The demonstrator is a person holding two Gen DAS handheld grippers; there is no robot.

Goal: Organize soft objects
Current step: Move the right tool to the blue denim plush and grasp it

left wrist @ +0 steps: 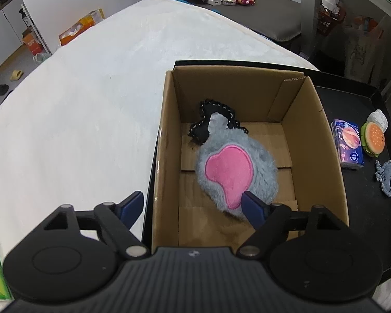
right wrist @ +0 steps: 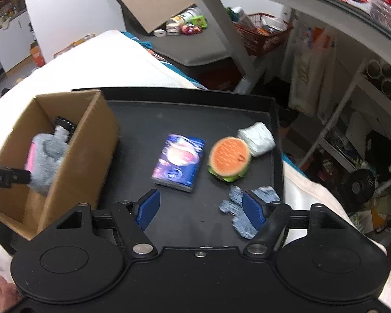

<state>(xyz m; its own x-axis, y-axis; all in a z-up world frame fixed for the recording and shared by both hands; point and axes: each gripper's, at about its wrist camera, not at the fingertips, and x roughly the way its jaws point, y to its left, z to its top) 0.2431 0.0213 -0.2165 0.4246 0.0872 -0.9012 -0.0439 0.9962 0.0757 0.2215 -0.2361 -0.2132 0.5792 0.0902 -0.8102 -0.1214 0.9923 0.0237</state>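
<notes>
You're holding the left gripper (left wrist: 193,204) wide open over the near-left corner of the cardboard box (left wrist: 166,135), w/ nothing gripped; one pad is overlapping the grey plush (left wrist: 237,167) in view, contact can't be confirmed. Plush is lying on the box floor, approx. centre, fluffy grey pile w/ a pink heart-shaped patch facing up, partly covering a black stitched fabric piece (left wrist: 208,120) toward the far wall. Judged: plush is deposited and the box is serving as the collection point. You're keeping the right gripper (right wrist: 200,208) partly open and empty over the near edge of the black tray (right wrist: 190,109), beside the box. Blue-grey cloth scrap (right wrist: 237,203) is sitting at the near-right corner, just beside the right pad, probably the next pick. Tissue pack (right wrist: 178,163) is lying mid-tray; burger-shaped toy (right wrist: 229,157) and white wad (right wrist: 256,138) are touching each other by the right edge. These four are still awaiting sorting. Right view is blurred; fine detail unreliable.
</notes>
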